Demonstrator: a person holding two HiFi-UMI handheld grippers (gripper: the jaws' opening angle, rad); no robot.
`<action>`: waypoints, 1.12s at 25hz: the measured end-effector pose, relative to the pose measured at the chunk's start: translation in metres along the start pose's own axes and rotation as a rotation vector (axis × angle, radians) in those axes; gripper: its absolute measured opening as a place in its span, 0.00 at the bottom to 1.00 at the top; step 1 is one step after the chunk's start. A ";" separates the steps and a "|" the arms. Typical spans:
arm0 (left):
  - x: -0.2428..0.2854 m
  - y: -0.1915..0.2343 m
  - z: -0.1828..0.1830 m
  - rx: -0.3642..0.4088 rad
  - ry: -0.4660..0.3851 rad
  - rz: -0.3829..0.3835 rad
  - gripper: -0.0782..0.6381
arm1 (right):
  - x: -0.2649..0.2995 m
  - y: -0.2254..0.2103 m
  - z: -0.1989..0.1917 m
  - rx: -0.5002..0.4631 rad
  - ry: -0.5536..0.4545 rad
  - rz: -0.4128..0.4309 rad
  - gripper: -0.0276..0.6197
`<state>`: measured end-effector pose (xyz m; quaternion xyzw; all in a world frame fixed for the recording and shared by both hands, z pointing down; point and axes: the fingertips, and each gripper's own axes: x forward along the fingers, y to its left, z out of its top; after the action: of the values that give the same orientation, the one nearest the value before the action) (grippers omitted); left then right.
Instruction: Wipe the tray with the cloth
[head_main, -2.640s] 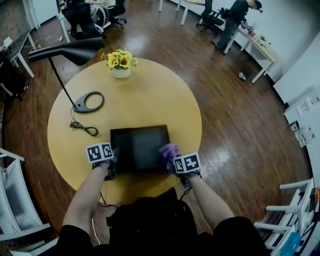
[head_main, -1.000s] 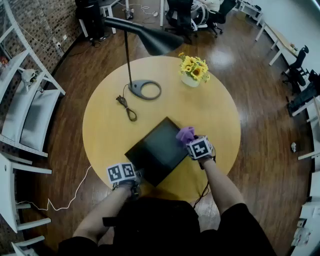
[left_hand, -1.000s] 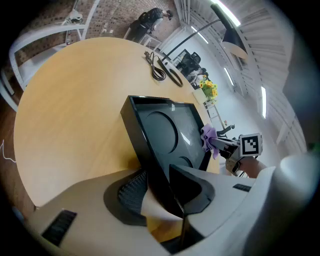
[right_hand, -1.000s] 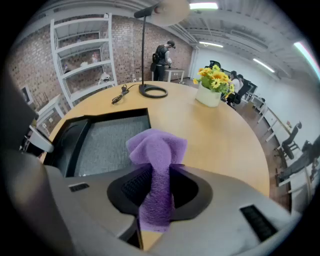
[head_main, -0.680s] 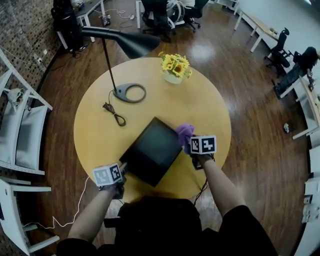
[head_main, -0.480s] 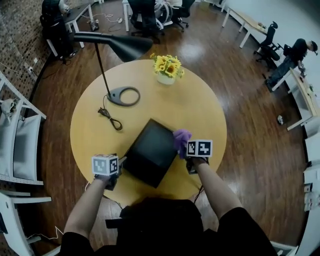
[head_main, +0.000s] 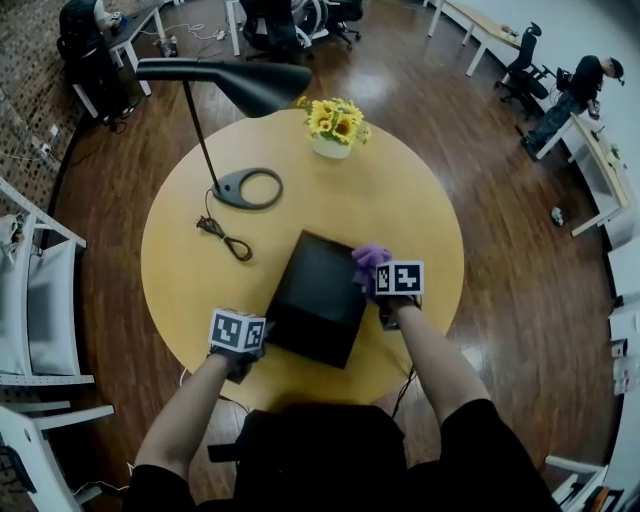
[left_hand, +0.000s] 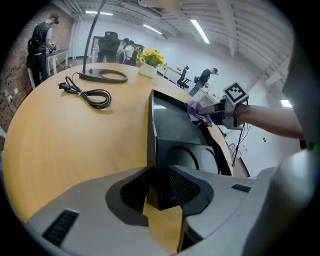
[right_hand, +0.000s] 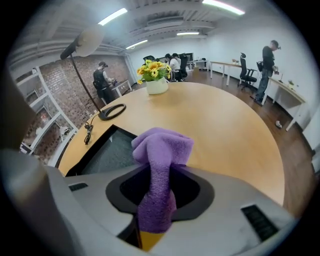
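Low in the middle of the head view, on the round yellow table (head_main: 410, 200), sits the black tray (head_main: 318, 298), turned askew. At its upper right edge rests the purple cloth (head_main: 368, 260), pinched in the right gripper (right_hand: 156, 200). Those jaws have just been easing apart a little, yet the cloth is squeezed between them. The left gripper (left_hand: 160, 192) has just been closing, and its jaws clamp the tray's lower left corner to steady it.

To my eye the wiping is under way but not finished: the cloth is only at the rim, and most of the tray floor lies open beside it. How much is already clean I cannot tell.

Only the left gripper view shows the raised wall caught between the jaws. The right gripper view shows the cloth bunched into a knob above the rim. Only from overhead do the lamp (head_main: 225, 85), cord (head_main: 225, 238) and flowers (head_main: 333, 125) show well apart from the tray
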<state>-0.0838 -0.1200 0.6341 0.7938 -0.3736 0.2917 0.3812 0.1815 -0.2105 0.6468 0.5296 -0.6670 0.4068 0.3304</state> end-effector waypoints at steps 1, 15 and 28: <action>0.001 -0.001 0.000 -0.003 0.001 -0.012 0.27 | 0.003 0.001 0.007 -0.015 -0.001 -0.007 0.23; 0.008 -0.010 -0.015 -0.216 -0.007 -0.071 0.25 | -0.010 0.015 -0.039 0.204 -0.070 0.038 0.23; 0.015 -0.022 -0.013 -0.110 -0.005 -0.007 0.26 | -0.051 0.035 -0.127 0.277 -0.057 0.117 0.23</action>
<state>-0.0599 -0.1057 0.6435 0.7735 -0.3874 0.2673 0.4244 0.1603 -0.0710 0.6529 0.5419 -0.6433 0.4981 0.2107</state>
